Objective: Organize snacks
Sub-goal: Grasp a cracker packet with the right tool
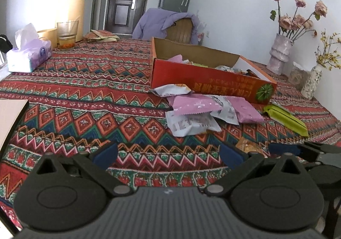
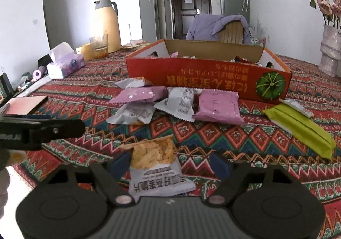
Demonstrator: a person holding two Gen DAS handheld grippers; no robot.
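Note:
An open red cardboard box [image 1: 204, 81] [image 2: 204, 81] holds some snack packets. In front of it lie loose snacks: pink packets [image 1: 196, 103] [image 2: 217, 107], white packets [image 1: 189, 125] [image 2: 181, 102] and a green packet [image 1: 285, 117] [image 2: 298, 124]. My right gripper [image 2: 172, 162] is open, its jaws either side of an orange-and-white chip packet [image 2: 153, 153] lying on the cloth. My left gripper [image 1: 168, 153] is open and empty over bare cloth, left of the right gripper [image 1: 298, 149].
A tissue box [image 1: 27, 55] [image 2: 64, 66], a glass [image 1: 67, 34], a yellow thermos [image 2: 106, 23] and a flat pink board [image 2: 23, 104] stand at the left. Flower vases [image 1: 279, 55] [image 2: 330, 53] stand at the right. A chair [image 2: 230, 32] is behind the table.

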